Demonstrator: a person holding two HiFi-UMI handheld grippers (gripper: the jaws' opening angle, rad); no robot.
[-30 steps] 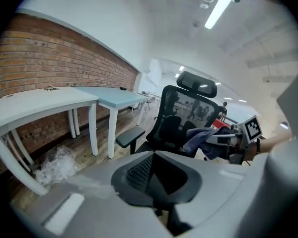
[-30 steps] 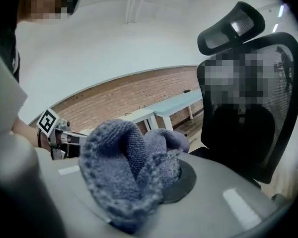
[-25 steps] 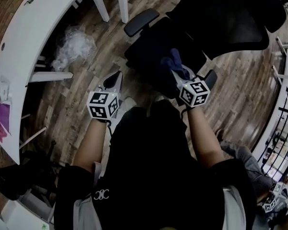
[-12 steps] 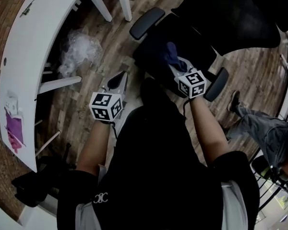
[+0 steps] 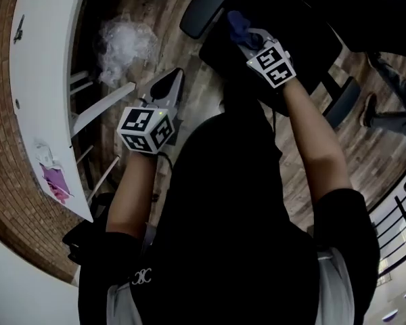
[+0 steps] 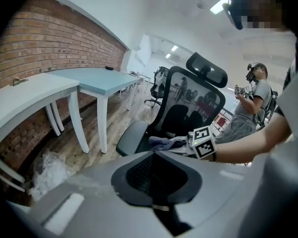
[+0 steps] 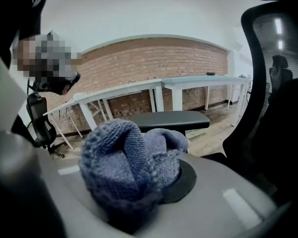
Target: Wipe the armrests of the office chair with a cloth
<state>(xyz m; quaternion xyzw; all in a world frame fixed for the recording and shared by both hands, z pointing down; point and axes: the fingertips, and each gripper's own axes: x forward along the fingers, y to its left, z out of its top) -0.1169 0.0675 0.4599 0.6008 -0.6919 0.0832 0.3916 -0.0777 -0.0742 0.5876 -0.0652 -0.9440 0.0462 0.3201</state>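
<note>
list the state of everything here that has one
cloth: bunched, clamped in the right gripper's jaws
right gripper: jaws shut on the cloth
left gripper: jaws together, empty
near armrest: bare, cloth not on it
office chair: upright
plastic wrap: crumpled on the floor

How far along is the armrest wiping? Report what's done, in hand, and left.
Done: the cloth is picked up, clamped in the right gripper's jaws. In hand: it hangs near one armrest, not touching it. Left: wiping that pad and the other armrest; nothing shows either was wiped. The left gripper is shut and empty.
</note>
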